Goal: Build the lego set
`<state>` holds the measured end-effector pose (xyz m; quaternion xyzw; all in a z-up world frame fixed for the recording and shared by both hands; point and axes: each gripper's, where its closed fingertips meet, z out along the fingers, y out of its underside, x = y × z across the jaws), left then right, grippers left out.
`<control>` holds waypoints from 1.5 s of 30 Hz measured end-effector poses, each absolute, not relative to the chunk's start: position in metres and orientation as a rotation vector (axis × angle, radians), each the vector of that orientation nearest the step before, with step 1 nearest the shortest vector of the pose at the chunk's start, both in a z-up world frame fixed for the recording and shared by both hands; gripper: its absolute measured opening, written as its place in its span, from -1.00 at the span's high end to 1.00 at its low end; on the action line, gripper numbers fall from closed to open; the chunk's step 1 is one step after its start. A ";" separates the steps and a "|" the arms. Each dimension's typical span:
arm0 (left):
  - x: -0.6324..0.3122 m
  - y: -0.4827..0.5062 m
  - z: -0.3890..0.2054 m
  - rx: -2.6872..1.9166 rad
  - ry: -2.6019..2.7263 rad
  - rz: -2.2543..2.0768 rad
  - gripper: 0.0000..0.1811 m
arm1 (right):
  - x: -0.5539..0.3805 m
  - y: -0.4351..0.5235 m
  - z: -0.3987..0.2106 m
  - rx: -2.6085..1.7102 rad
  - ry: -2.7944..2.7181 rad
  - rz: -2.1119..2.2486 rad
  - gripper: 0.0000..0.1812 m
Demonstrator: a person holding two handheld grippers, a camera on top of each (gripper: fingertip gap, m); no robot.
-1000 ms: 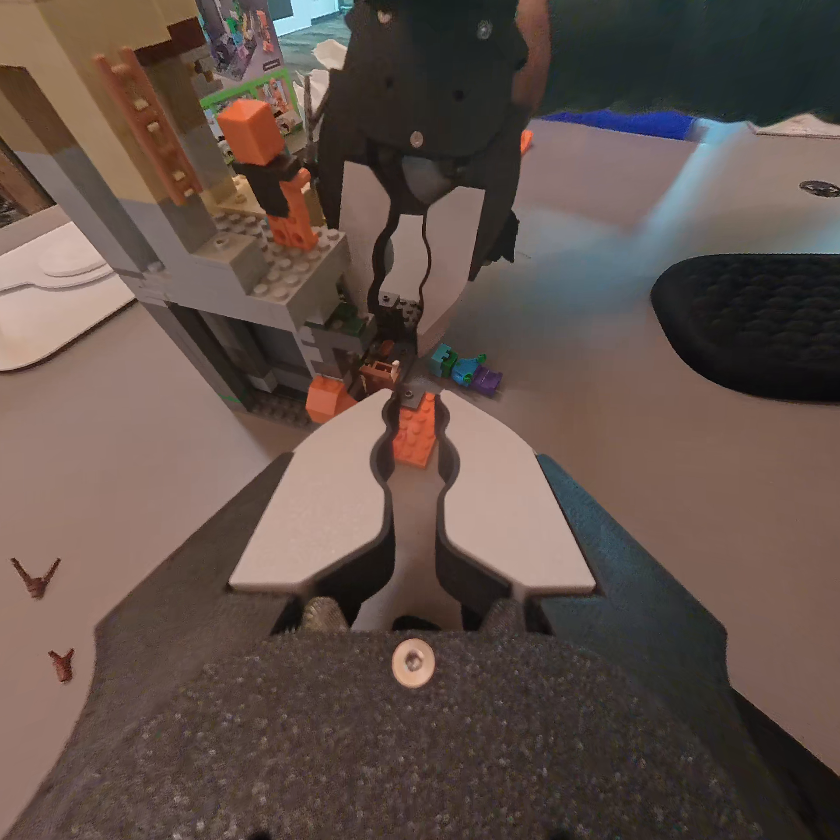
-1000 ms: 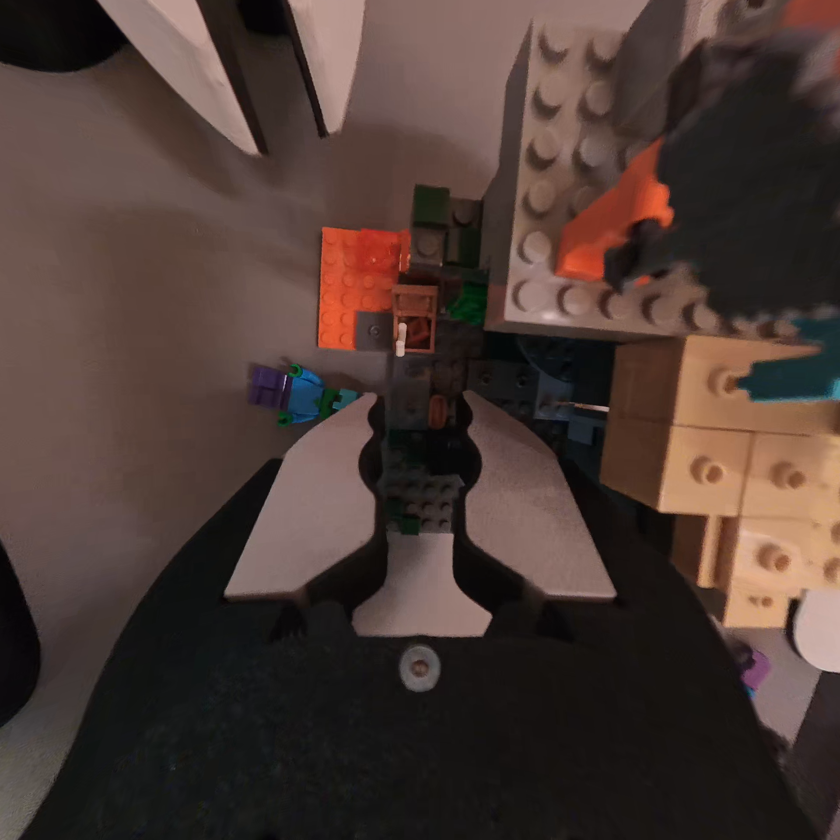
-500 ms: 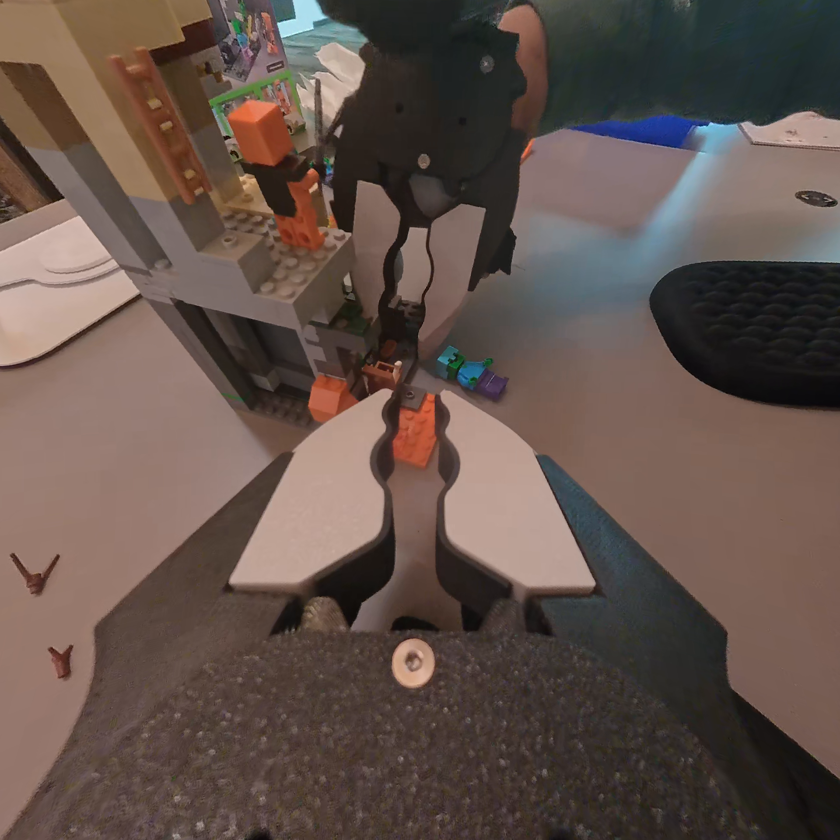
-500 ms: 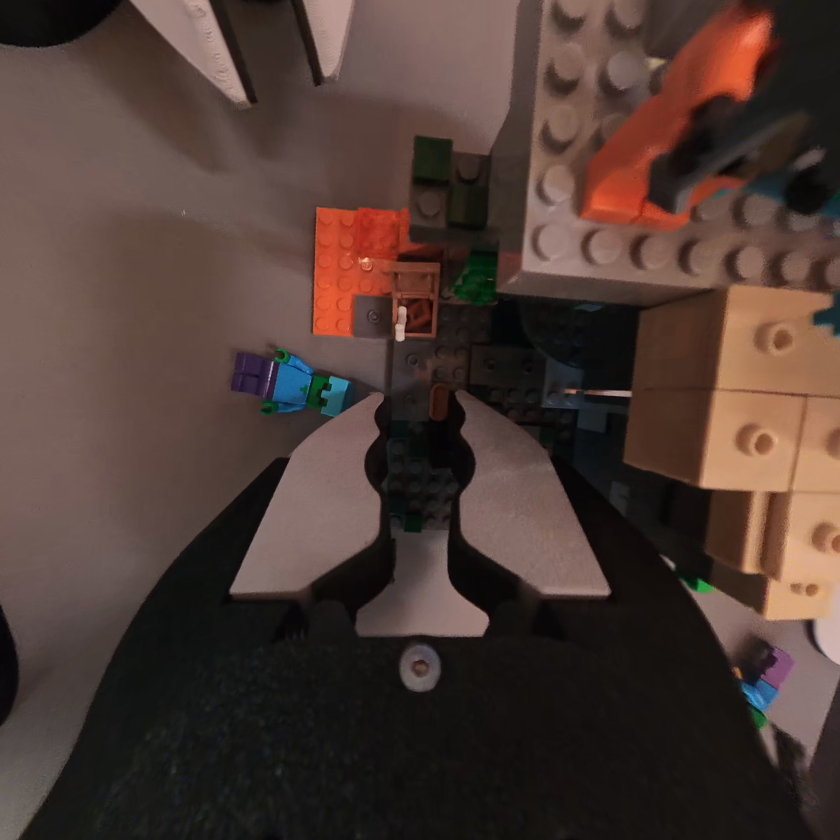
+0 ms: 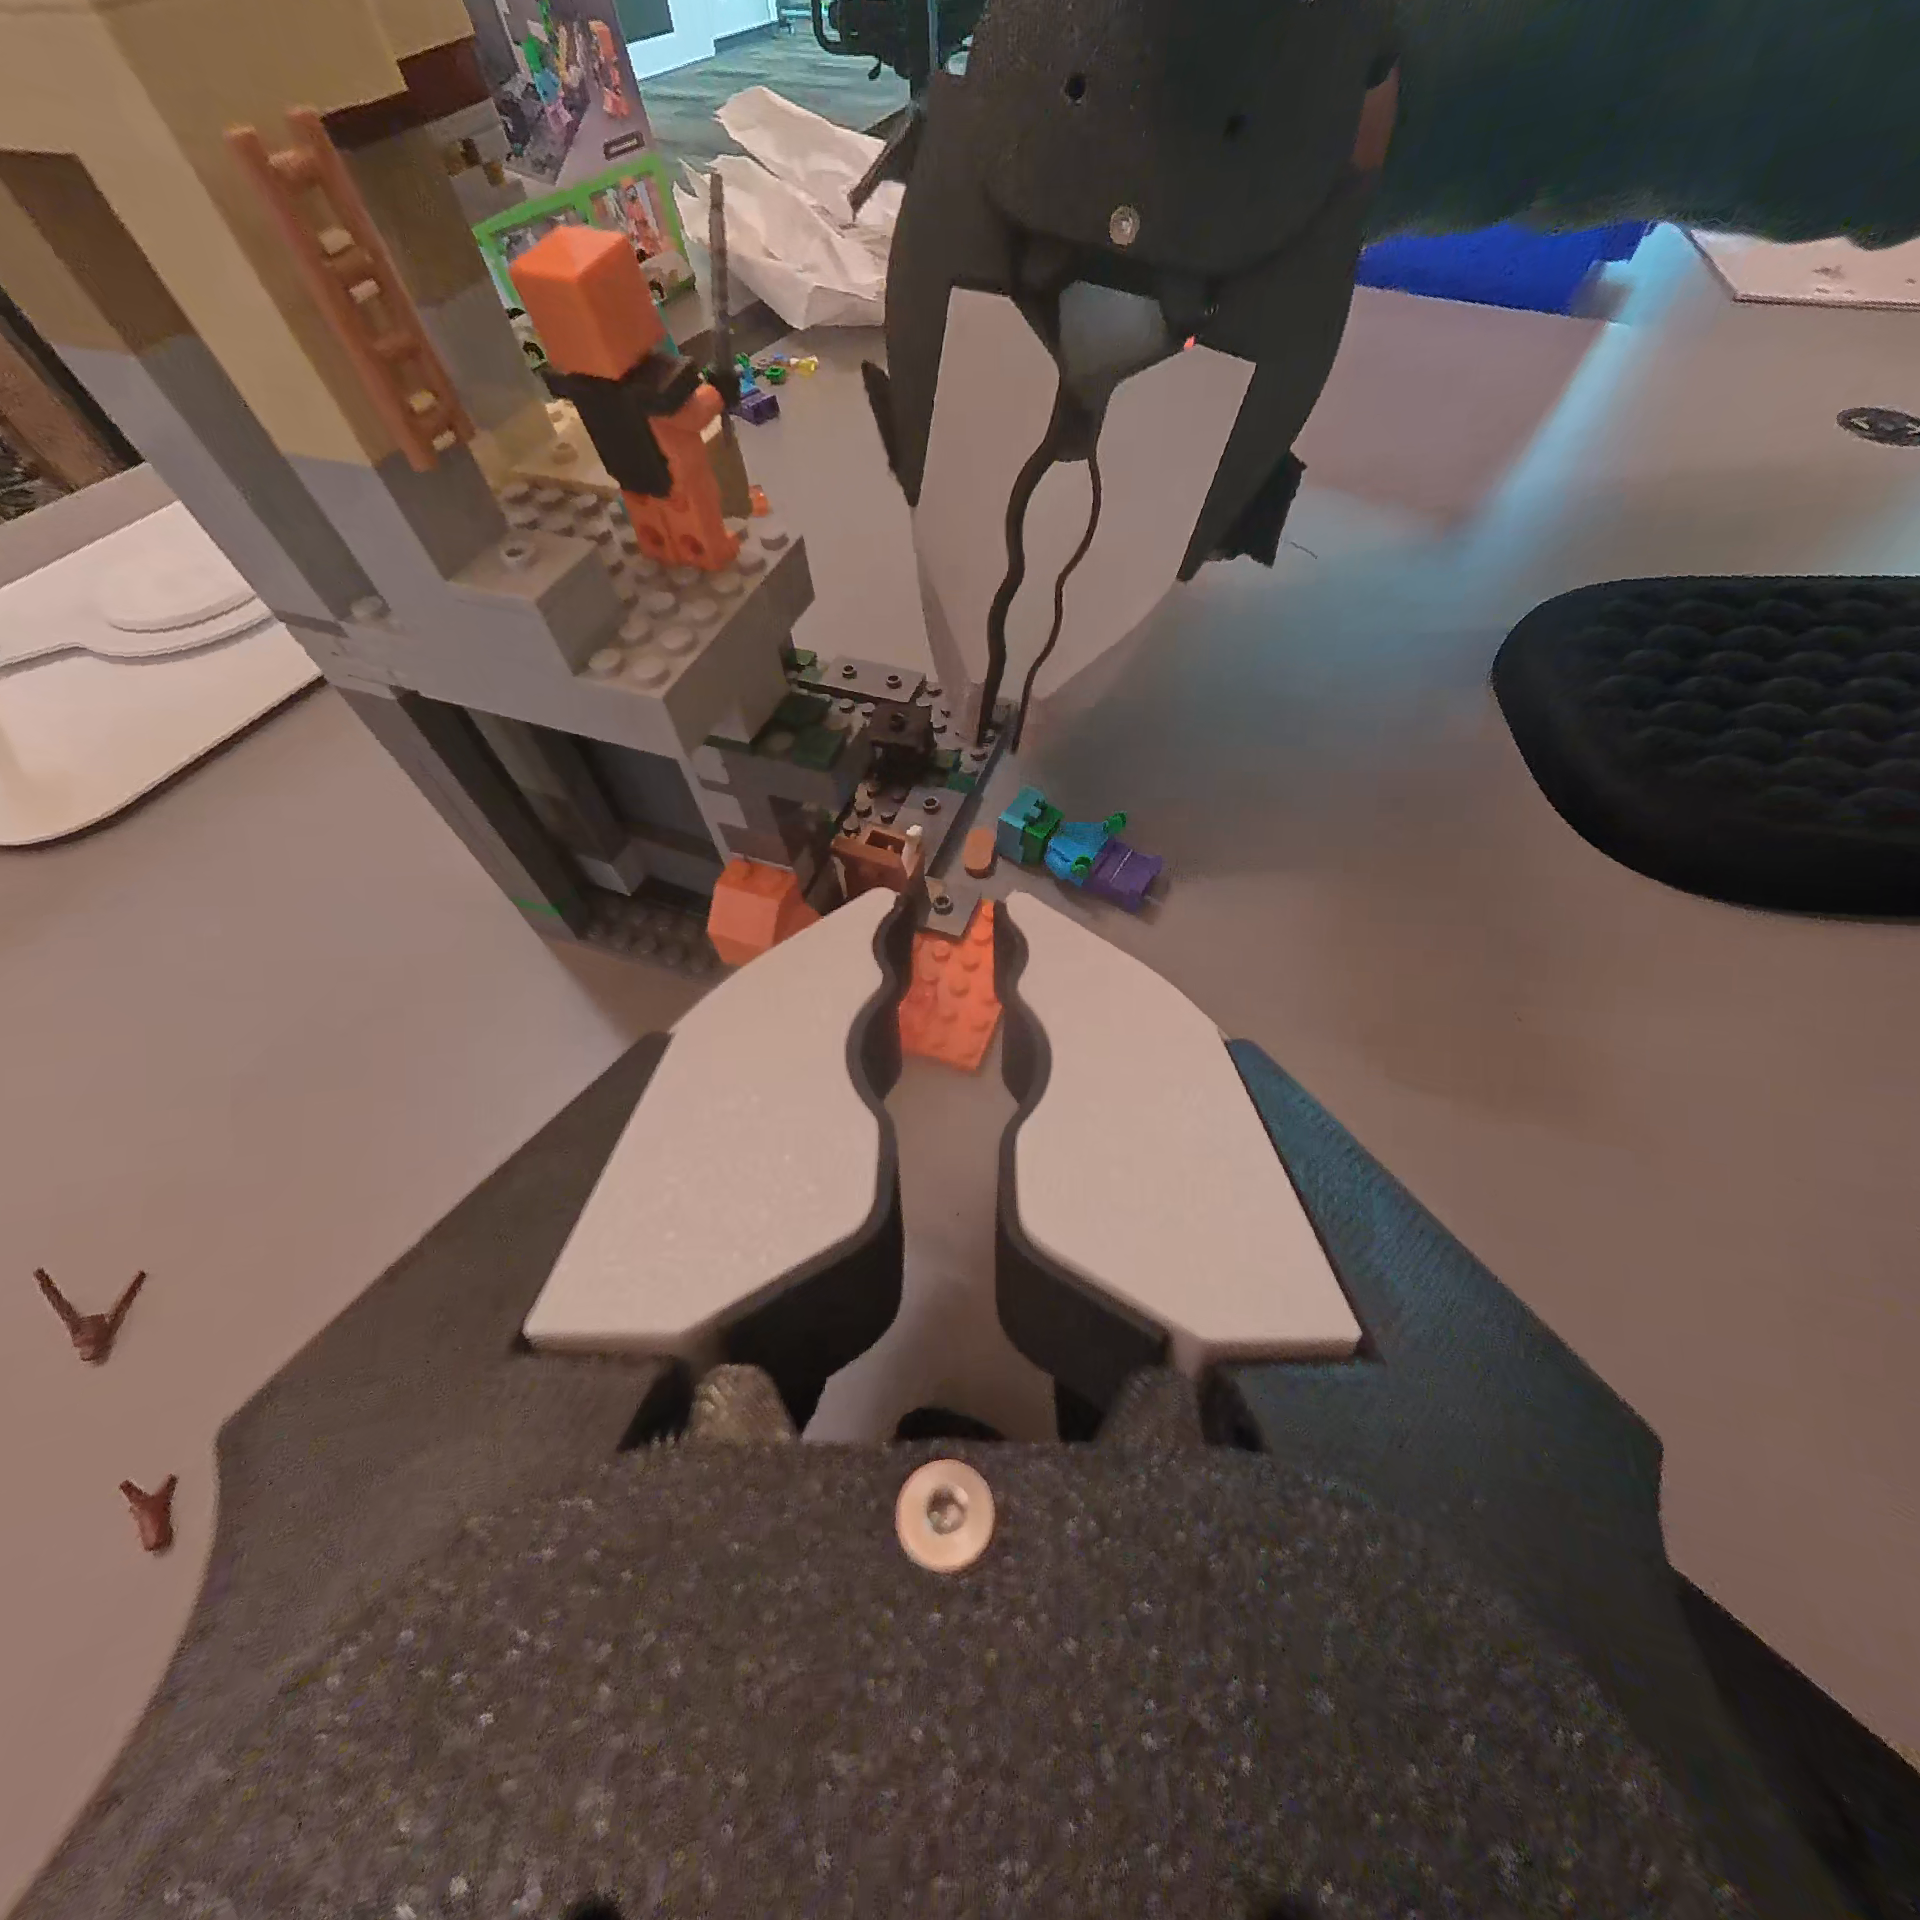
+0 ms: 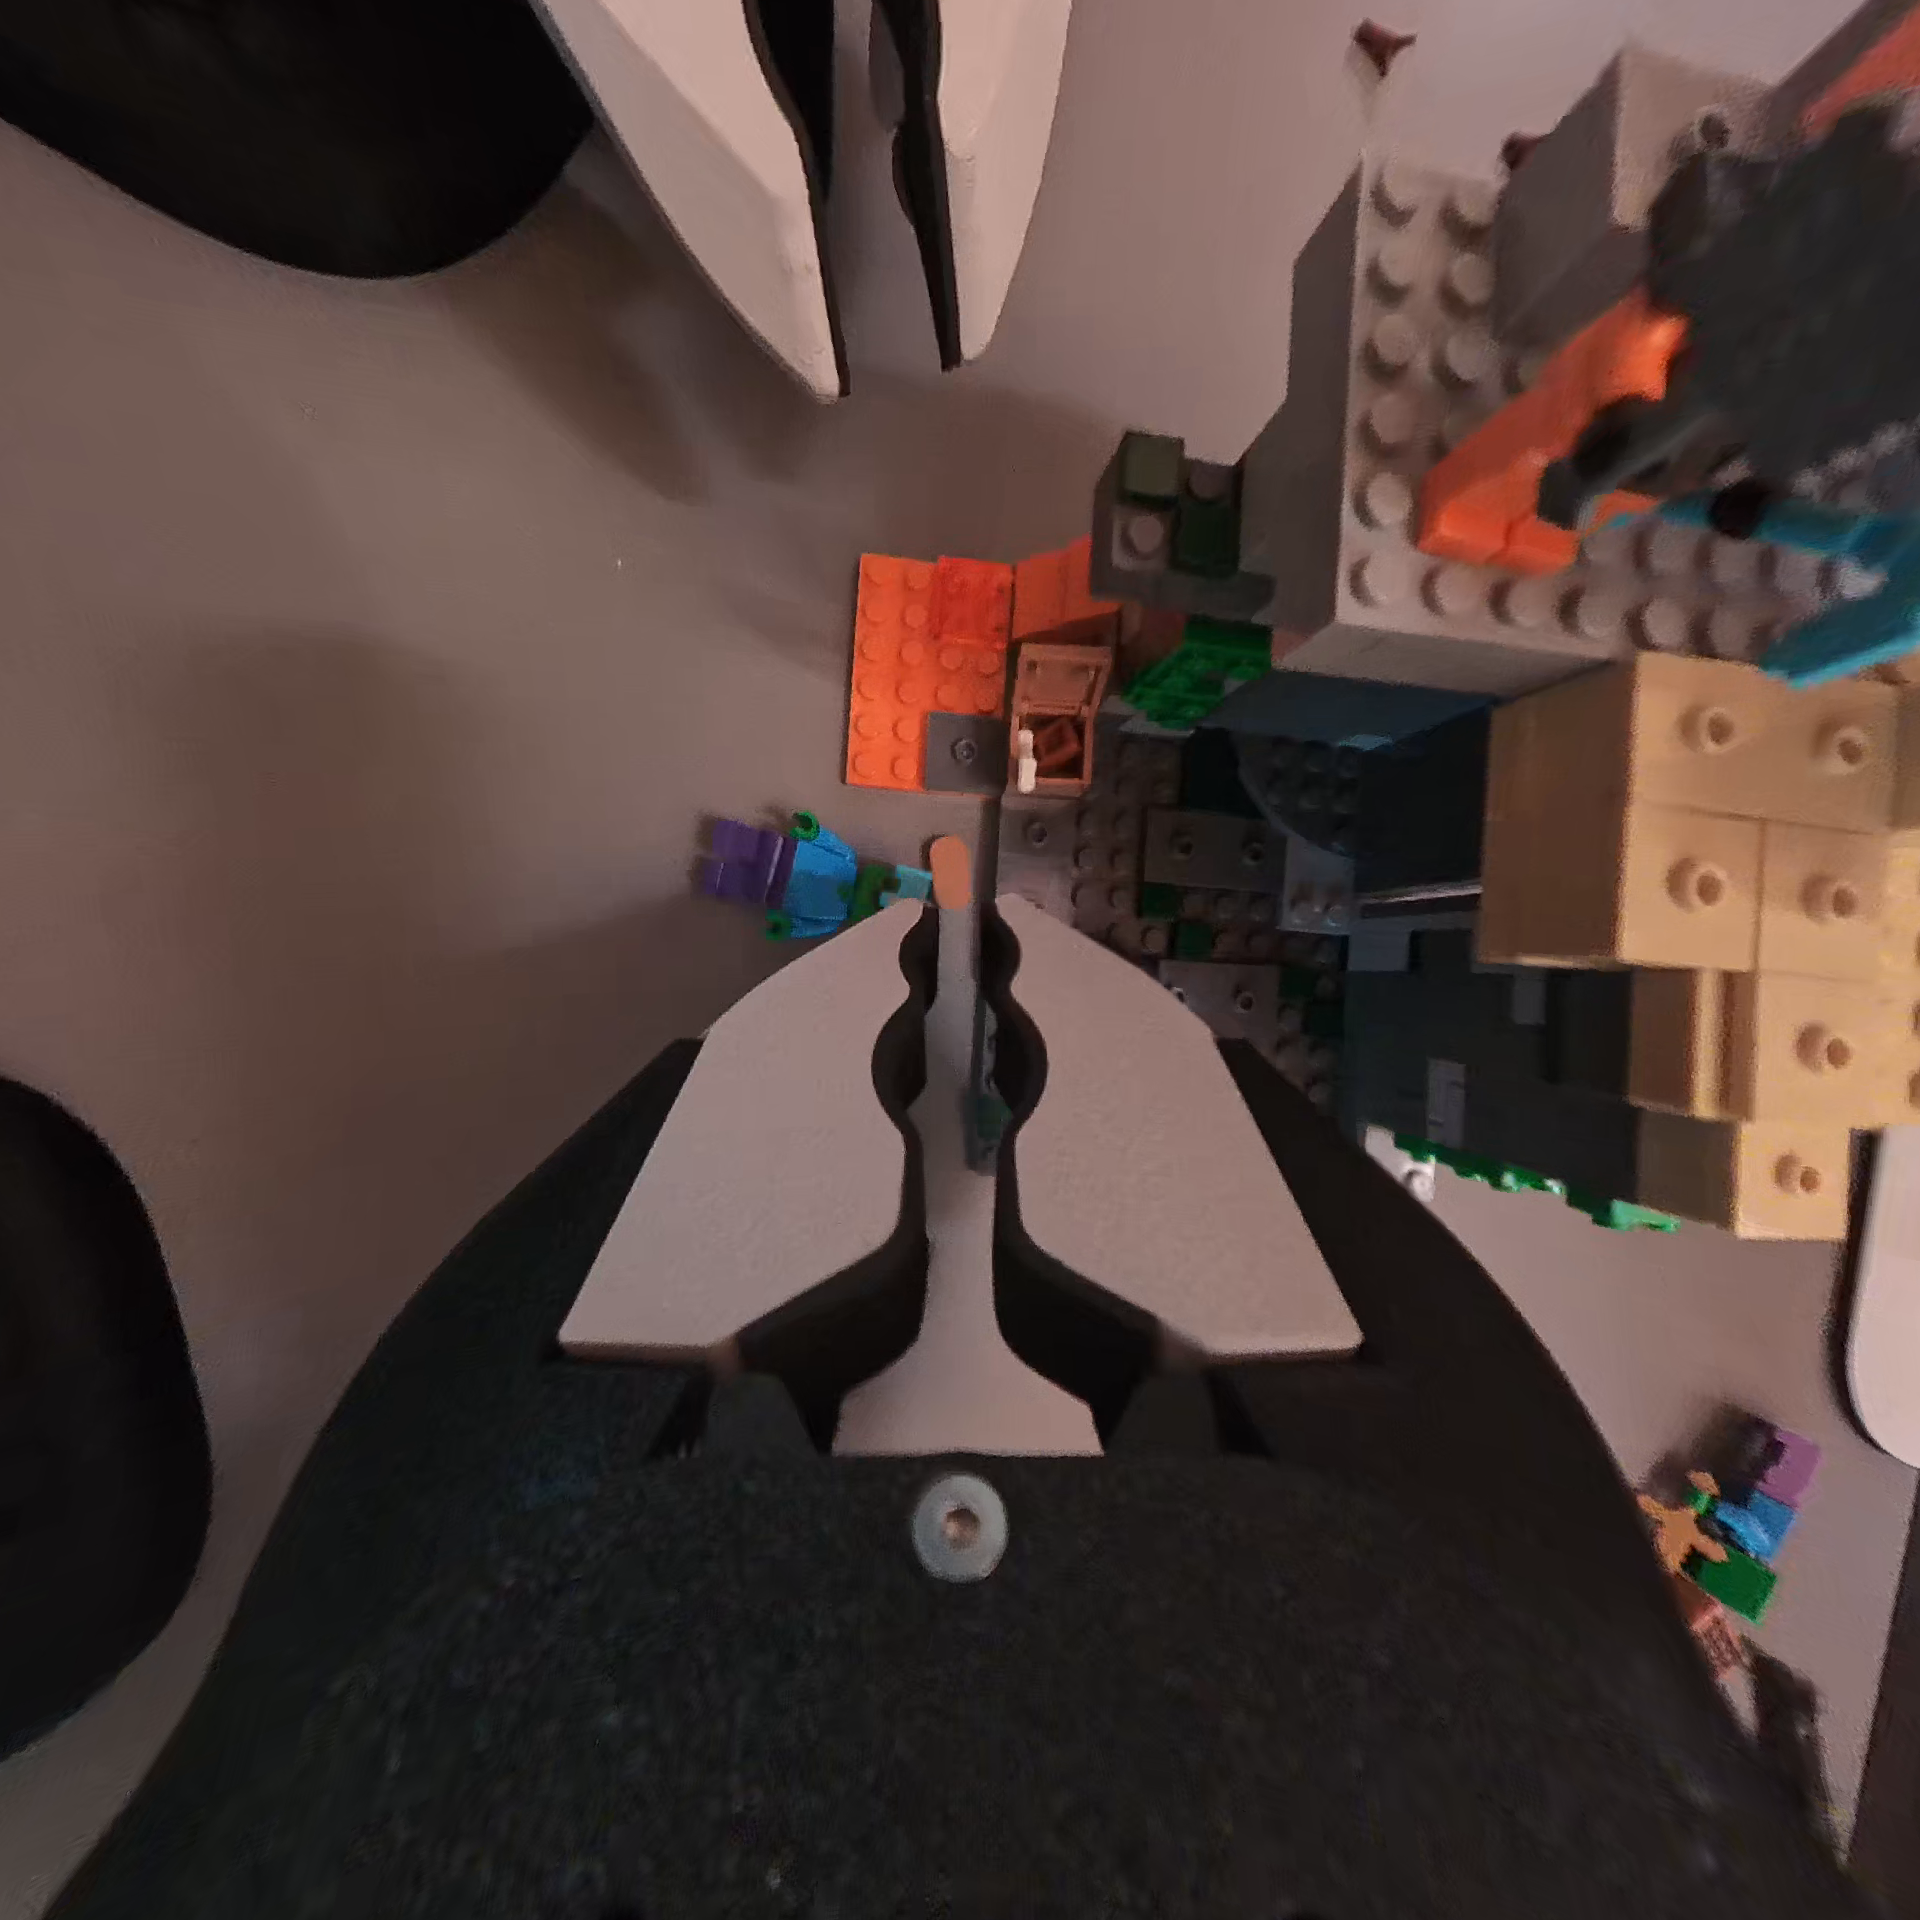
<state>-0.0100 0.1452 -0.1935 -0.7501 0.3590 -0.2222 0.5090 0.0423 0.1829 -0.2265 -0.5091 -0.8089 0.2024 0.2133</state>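
Nearby, zombie minifigure (image 5: 1081, 858) beside model (image 5: 582, 665).

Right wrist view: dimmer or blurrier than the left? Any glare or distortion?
Right wrist view: dim, warm, soft; orange figure smeared. Left wrist view: brighter, build sharp, bluish glare streak on the table; sleeve at top blurred. Both fisheye, edges bent.

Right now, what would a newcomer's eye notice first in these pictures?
Probably the tall grey and tan lego building at the left, with an orange-headed figure on its grey ledge. Then the right hand-held gripper reaching down beside it, and the small blue and purple figure lying on the table.
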 end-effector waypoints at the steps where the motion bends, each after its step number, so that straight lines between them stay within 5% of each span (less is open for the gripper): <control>1: -0.010 0.145 -0.194 -1.808 0.865 -0.534 0.85 | 0.040 0.183 -0.228 -1.418 -2.250 0.544 0.92; 25: -0.011 0.146 -0.195 -1.816 0.860 -0.540 0.86 | 0.049 0.143 -0.244 -1.557 -2.304 0.840 1.00; 34: -0.011 0.146 -0.196 -1.816 0.860 -0.540 0.86 | 0.048 0.168 -0.238 -1.639 -2.173 0.781 0.66; 45: -0.011 0.146 -0.195 -1.814 0.858 -0.540 0.86 | 0.063 0.160 -0.237 -1.635 -2.184 0.782 0.86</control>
